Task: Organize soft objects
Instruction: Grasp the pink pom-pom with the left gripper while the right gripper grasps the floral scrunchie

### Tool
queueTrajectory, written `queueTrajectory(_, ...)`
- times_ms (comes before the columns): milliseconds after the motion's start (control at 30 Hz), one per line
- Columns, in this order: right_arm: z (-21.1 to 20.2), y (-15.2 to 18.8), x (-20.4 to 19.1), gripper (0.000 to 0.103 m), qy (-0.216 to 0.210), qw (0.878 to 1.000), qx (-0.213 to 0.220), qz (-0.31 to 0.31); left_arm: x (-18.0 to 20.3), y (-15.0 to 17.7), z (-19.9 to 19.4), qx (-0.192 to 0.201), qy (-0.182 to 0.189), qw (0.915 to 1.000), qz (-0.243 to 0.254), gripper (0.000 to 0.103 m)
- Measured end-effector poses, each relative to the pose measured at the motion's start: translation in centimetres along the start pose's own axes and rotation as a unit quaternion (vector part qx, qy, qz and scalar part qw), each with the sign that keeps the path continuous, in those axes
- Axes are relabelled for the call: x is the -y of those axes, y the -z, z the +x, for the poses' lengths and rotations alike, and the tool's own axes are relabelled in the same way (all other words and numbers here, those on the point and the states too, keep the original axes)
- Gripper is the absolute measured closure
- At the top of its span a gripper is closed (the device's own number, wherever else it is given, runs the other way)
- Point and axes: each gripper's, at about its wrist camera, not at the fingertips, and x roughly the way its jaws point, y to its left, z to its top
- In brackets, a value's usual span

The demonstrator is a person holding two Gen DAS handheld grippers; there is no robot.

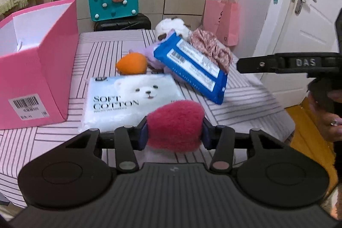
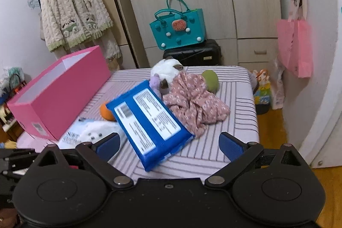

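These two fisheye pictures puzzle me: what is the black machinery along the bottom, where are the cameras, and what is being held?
No robot here: a person holds a two-finger gripper in each hand, each carrying a forward-looking camera. In the left wrist view, the left gripper is shut on a fuzzy red ball. In the right wrist view, the right gripper is open and holds nothing. On the striped surface lie a blue wipes pack, a Soft Cotton tissue pack, an orange toy, a floral cloth, a white plush and an open pink box.
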Motion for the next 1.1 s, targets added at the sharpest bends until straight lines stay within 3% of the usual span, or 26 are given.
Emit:
queueTrajectory(100,1.4,-0.8,0.9,0.007,-0.01,0.999,-0.013,0.035,-0.1,-0.9,-0.1,-0.014,0.023,0.9996,0.0,0.057)
queueTrajectory(167,2.5,-1.1,1.7,0.009,0.004,0.997,-0.025,0.07,-0.2,-1.5,0.1,-0.023,0.034,0.9991,0.001,0.057)
queueTrajectory(300,3.9,-2.4,2.9,0.009,-0.009,0.993,-0.026,0.118,-0.2,-2.4,-0.1,-0.017,0.038,0.999,0.017,0.057)
queueTrajectory(533,8.2,-3.9,5.2,0.009,0.005,0.98,-0.052,0.194,-1.5,-4.6,0.0,-0.017,0.052,0.9985,0.006,0.057)
queueTrajectory(733,10.8,-5.0,4.9,0.009,0.001,0.978,-0.068,0.198,-2.8,-5.3,0.7,-0.019,0.044,0.9988,-0.007,0.057)
queueTrajectory(833,11.9,-5.2,4.0,0.009,0.025,0.981,-0.077,0.175,-3.2,-5.4,0.9,-0.021,0.044,0.9988,-0.007,0.057)
queueTrajectory(933,12.0,-5.2,2.9,0.034,0.058,0.986,-0.07,0.139,-3.5,-5.5,1.0,-0.02,0.041,0.9989,-0.002,0.057)
queueTrajectory(1000,11.8,-5.3,2.8,0.064,0.061,0.987,-0.066,0.134,-3.6,-5.7,0.9,-0.02,0.038,0.9991,0.002,0.057)
queueTrajectory(1100,11.0,-5.7,2.8,0.08,0.061,0.988,-0.059,0.126,-3.9,-5.9,0.6,-0.02,0.032,0.9992,0.015,0.056)
